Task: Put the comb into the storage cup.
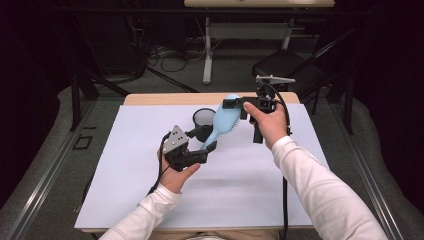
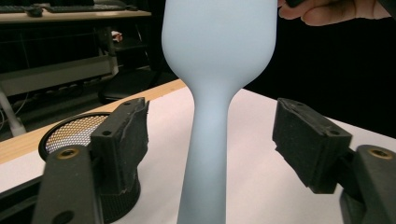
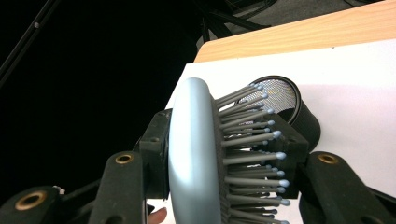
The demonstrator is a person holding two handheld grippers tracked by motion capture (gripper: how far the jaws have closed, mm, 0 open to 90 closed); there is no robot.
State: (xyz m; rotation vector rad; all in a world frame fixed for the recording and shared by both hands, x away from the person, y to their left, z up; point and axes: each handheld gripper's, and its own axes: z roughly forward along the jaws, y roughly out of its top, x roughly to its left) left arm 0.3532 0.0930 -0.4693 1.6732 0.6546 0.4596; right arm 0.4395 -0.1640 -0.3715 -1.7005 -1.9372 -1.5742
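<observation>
1. The right gripper (image 1: 235, 104) clamps the head of the light blue brush (image 1: 223, 121); in the right gripper view one jaw presses the smooth back and the other sits among the bristles (image 3: 252, 140).
2. The brush hangs above the white sheet (image 1: 250, 175), its handle slanting down toward the left gripper (image 1: 206, 148).
3. The left gripper's jaws stand apart on either side of the handle (image 2: 205, 154), with a gap on both sides and neither pad touching it.
4. The mesh cup (image 1: 202, 120) stands upright on the sheet, just behind the brush.
</observation>
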